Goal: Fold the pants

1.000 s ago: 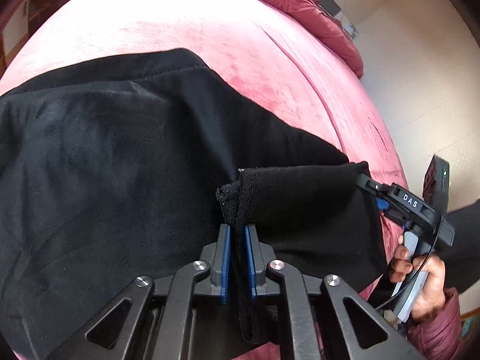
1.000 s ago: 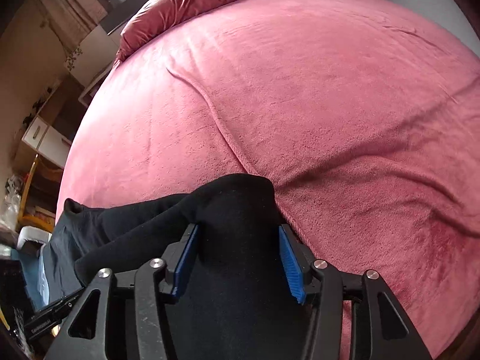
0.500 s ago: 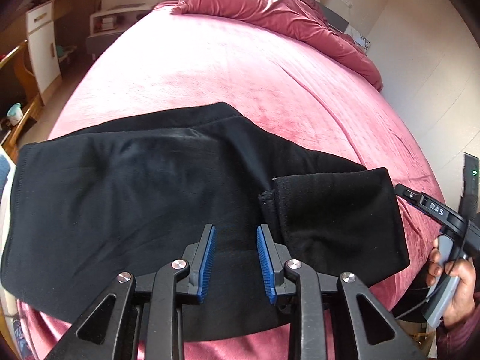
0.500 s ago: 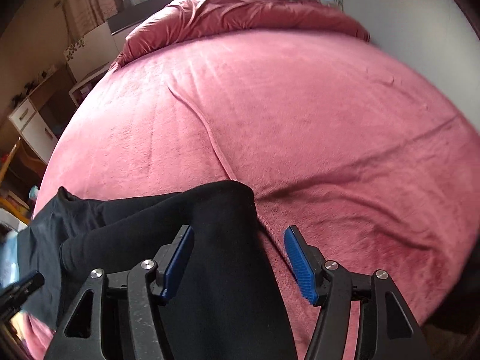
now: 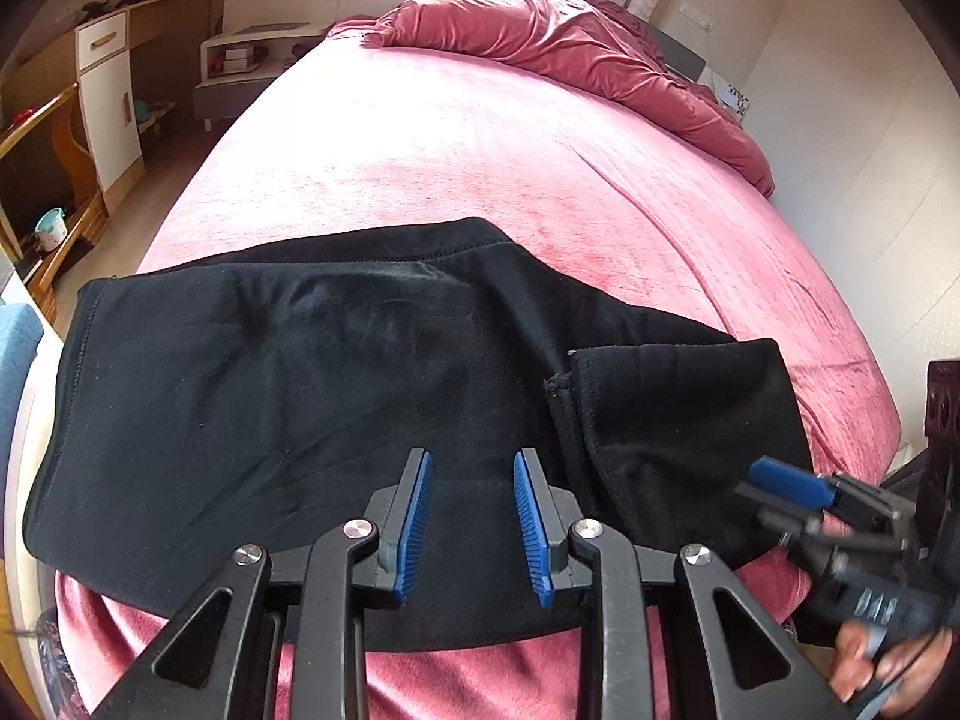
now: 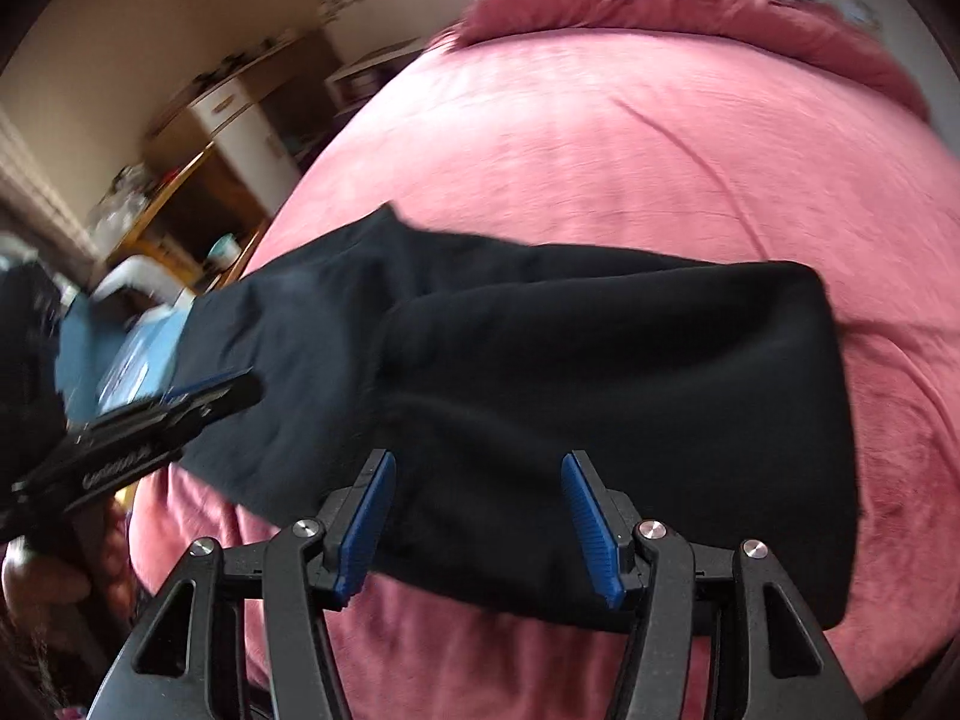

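Both sets of jaws stand apart and hold nothing: the left gripper (image 5: 471, 525) hovers over the near edge of the black pants (image 5: 312, 384), the right gripper (image 6: 480, 531) over the folded-back leg end (image 6: 630, 360). The pants lie flat across the pink bed (image 5: 480, 150) just ahead of the jaws. The next fold probably goes best if each gripper pinches both layers at one end's corners and carries them over evenly, edges aligned, before letting go.

Bright daylight seemingly from beyond the bed (image 5: 456, 138), fisheye-bent edges, right wrist view motion-blurred
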`<action>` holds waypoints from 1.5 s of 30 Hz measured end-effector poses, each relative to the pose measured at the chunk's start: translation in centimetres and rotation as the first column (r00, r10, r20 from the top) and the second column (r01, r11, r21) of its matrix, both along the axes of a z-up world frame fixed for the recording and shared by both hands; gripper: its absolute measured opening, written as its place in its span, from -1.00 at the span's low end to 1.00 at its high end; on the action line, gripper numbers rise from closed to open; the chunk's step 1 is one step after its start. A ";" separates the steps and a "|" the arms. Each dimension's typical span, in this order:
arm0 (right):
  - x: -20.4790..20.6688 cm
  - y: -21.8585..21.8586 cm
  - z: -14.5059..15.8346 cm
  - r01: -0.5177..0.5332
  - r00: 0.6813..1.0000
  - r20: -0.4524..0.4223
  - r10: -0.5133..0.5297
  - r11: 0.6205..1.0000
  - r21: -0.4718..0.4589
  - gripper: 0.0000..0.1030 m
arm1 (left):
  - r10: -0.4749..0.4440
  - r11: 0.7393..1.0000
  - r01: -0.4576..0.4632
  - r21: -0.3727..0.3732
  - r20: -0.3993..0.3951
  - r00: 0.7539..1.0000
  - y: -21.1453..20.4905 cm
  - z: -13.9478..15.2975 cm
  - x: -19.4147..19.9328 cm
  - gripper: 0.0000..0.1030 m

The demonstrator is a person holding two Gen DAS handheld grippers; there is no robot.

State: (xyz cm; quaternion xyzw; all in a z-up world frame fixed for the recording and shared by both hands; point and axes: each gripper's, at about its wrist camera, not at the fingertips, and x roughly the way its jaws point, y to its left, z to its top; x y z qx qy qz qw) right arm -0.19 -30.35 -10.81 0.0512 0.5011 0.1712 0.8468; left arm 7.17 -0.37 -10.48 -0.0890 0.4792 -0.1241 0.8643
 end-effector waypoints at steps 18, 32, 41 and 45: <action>0.3 5.3 -4.6 -0.149 0.989 -0.012 0.149 0.975 -0.165 0.03 | 0.127 0.989 -0.132 -0.074 -0.066 0.990 4.8 -1.5 -0.4 -0.43; -0.7 7.8 -4.9 -0.245 0.968 -0.002 0.251 0.945 -0.217 0.25 | 0.230 0.962 -0.241 -0.127 -0.093 0.969 8.9 -1.7 -0.9 -0.43; -0.4 7.7 -4.9 -0.190 0.977 0.042 0.209 0.943 -0.273 -0.51 | 0.371 0.904 -0.390 -0.172 -0.136 0.919 14.7 -2.0 -1.4 -0.41; -0.1 7.6 -4.2 -0.151 0.984 0.061 0.170 0.959 -0.239 -0.54 | 0.451 0.855 -0.473 -0.211 -0.146 0.881 18.3 -1.8 -1.8 -0.39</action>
